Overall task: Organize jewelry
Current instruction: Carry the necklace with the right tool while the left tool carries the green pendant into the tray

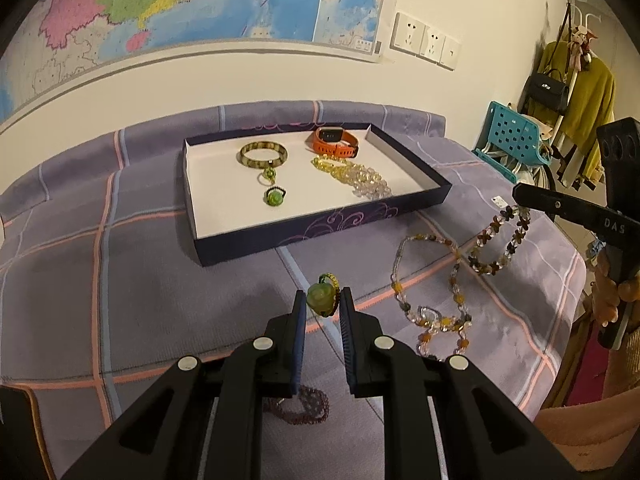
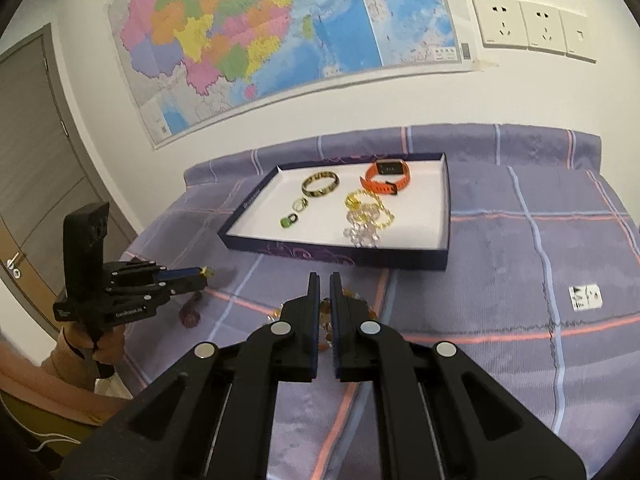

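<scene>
The left gripper (image 1: 323, 300) pinches a green ring (image 1: 321, 298) above the bedspread (image 1: 140, 280). The right gripper (image 2: 325, 280), closed, lifts a bead necklace (image 1: 498, 246) by its loop. Beyond lies the tray (image 1: 320, 224).

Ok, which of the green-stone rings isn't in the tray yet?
The green-stone ring clamped in the left gripper above the blanket. The other rings lie inside the tray, below the bangle.
</scene>
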{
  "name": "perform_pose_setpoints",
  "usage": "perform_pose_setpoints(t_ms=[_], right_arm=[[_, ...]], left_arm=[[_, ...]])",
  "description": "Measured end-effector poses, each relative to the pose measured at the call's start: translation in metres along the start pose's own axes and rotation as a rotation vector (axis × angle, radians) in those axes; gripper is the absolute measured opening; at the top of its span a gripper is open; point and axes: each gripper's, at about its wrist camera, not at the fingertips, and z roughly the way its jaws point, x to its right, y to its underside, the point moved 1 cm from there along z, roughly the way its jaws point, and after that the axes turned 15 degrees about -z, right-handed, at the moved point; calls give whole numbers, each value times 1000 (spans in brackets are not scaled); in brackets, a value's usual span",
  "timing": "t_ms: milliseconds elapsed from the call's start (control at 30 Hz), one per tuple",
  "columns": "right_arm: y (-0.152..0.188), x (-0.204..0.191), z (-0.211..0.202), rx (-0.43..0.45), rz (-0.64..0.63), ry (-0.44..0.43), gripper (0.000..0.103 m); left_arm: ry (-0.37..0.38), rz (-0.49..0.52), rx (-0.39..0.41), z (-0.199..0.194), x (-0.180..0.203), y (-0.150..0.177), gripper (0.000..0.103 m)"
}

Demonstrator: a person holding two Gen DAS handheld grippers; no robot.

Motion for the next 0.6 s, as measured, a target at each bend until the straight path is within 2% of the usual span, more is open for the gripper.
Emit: perform_pose_setpoints(t_ms=[600], right_arm=[[-38,4,10,55,-44,-4,5]], left_arm=[[5,13,44,0,4,-27,15]])
